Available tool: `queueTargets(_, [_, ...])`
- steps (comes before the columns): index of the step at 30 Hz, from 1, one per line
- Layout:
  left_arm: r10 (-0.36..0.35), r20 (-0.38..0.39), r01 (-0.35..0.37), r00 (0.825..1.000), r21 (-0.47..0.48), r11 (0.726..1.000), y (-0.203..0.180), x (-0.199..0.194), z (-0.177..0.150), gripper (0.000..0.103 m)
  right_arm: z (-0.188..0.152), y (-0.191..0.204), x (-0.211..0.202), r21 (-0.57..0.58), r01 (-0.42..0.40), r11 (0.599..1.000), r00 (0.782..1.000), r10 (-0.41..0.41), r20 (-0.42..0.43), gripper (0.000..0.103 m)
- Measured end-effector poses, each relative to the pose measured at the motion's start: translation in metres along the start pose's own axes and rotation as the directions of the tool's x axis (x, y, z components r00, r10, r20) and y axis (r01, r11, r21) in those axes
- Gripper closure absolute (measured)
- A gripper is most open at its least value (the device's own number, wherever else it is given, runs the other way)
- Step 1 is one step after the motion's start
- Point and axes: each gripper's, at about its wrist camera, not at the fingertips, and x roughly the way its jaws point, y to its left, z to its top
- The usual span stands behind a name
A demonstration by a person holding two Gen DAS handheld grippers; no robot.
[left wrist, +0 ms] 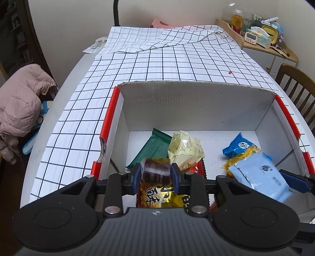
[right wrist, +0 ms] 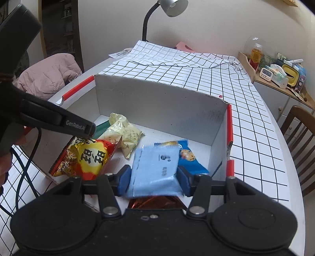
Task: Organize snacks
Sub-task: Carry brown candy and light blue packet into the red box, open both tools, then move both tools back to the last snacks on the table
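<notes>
Near edge, bottom center of left wrist view: left gripper (left wrist: 156, 173) had its jaws clamped on a small brown wrapped snack (left wrist: 156, 169), held above the box interior, prob for dropping in. Directly under it lay a red/gold snack bag (left wrist: 157, 197) w/ printed characters.

Bottom center of right wrist view: right gripper (right wrist: 154, 178) had its jaws pressed on a light blue packet (right wrist: 155, 167), one pad at each side edge, packet tilted up off the floor; looked like it was being carried in or set down, can't tell which. A reddish foil wrapper (right wrist: 155, 203) showed just below it.

Mid frame: white cardboard box (right wrist: 157, 98) w/ red-trimmed rim served as the collecting bin. Inside, center-left: pale yellow pouch (left wrist: 185, 151) overlapping a dark green bar wrapper (left wrist: 151, 149). Right side: dark blue cookie pack (right wrist: 190, 159) just behind the light blue packet. Items lay loose, not lined up, so sorting seemed only partly done.

Far, upper part of frames: grid tablecloth (left wrist: 167, 59) over table, folded at far end; desk lamp (right wrist: 173, 7) top center; pink jacket (left wrist: 19, 102) at left; cluttered shelf (left wrist: 261, 37) upper right.
</notes>
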Motion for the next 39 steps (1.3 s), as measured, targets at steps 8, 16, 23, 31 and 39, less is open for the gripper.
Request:
queueTargets(8, [-0.009,0.054,0.008,0.999,0.008,1.0,-0.004,-0.019,-0.003,0.042,-0.002,-0.002,-0.011,0.019,0.003,1.0,1.0,-0.004,0.022,0.039])
queueTargets(16, [-0.019,0.09,0.017,0.996,0.017,1.0,-0.009,-0.044,-0.009,0.042,-0.002,-0.003,-0.035,0.047,0.001,0.999,0.997,-0.004,0.071,0.022])
queueTargets(23, [-0.045,0.119,0.043,0.992,0.016,0.999,-0.009,-0.069,-0.018,0.036,-0.007,-0.004,-0.062,0.068,-0.036,0.997,0.993,0.028,0.116,0.011])
queueTargets(31, [-0.07,0.157,0.069,0.985,0.013,0.998,-0.007,-0.102,-0.031,0.036,-0.018,0.0,-0.096,0.056,-0.057,0.997,0.985,0.047,0.165,0.005])
queueTargets(39, [-0.12,0.202,0.117,0.972,0.027,0.993,-0.005,-0.137,-0.054,0.028,-0.036,-0.001,-0.128,0.067,-0.094,0.993,0.975,0.078,0.208,0.001])
